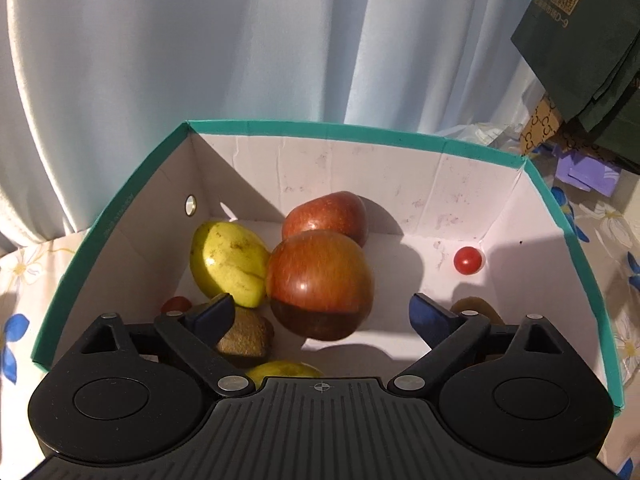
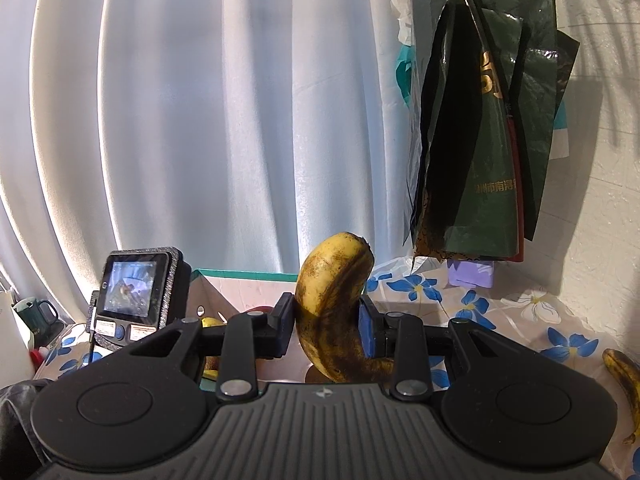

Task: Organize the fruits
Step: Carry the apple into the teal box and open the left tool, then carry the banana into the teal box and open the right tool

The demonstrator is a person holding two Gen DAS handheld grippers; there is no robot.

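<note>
My left gripper (image 1: 322, 316) hangs open inside a white box with a teal rim (image 1: 320, 126). A red apple (image 1: 320, 280) sits between its fingers, with a gap on each side. Around it lie a second red apple (image 1: 326, 216), a yellow-green fruit (image 1: 228, 262), a kiwi (image 1: 244, 338) and a cherry tomato (image 1: 467, 260). My right gripper (image 2: 326, 326) is shut on a spotted banana (image 2: 332, 280), held upright in front of the box (image 2: 240, 280). A second banana (image 2: 626, 376) lies on the floral tablecloth at the far right.
A white curtain hangs behind the box. Dark green bags (image 2: 480, 120) hang at the right above the cloth. The back of the left gripper, with its small screen (image 2: 132, 296), shows at the left, and a dark mug (image 2: 34, 308) stands beyond it.
</note>
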